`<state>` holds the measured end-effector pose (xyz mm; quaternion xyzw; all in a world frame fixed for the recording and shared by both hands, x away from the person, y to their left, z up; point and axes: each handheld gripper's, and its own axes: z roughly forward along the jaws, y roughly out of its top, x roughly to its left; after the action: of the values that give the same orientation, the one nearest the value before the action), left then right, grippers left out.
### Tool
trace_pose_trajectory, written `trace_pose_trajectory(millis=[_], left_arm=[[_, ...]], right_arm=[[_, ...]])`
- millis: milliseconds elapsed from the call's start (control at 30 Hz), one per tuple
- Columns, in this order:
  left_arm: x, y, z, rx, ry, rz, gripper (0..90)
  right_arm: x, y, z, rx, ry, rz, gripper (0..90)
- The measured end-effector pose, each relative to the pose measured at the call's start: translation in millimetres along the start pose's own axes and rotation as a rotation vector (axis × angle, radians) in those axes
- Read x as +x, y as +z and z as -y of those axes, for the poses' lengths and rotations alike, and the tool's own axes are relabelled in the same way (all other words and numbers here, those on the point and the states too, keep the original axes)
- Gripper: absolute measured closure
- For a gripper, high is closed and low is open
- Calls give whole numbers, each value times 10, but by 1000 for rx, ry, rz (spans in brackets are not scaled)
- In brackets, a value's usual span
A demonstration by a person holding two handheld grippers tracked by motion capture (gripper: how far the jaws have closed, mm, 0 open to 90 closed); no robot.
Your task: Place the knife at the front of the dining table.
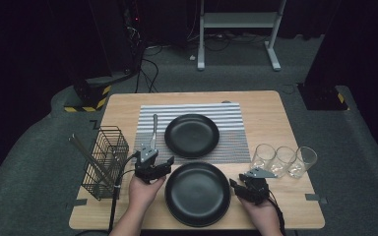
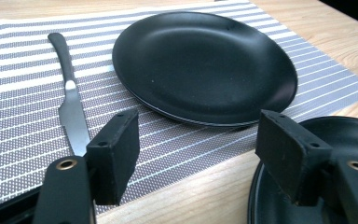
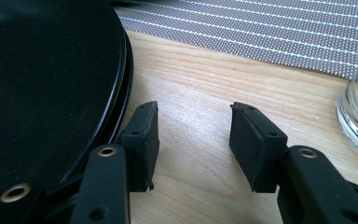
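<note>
Left hand-held gripper (image 1: 153, 164) agape, right hand-held gripper (image 1: 240, 186) agape

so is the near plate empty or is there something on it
Empty: the near plate shows a bare black surface in the high view, with the left gripper and right gripper beside its rim.

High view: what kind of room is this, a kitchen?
Probably not a kitchen; more likely a test studio. The pale wooden table, laid with round black plates and clear drinking glasses, stands on grey carpet amid dark surroundings, with loose cables and a white metal stand behind.
</note>
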<state>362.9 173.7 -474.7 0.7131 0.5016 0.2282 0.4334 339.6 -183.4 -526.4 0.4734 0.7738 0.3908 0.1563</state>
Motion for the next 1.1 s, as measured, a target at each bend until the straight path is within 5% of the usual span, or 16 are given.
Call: trace_pose_trajectory(millis=[1100], left_arm=[[-6, -347, 5, -85, 9, 24, 197]], right_arm=[[8, -1, 2, 3, -4, 10, 515]])
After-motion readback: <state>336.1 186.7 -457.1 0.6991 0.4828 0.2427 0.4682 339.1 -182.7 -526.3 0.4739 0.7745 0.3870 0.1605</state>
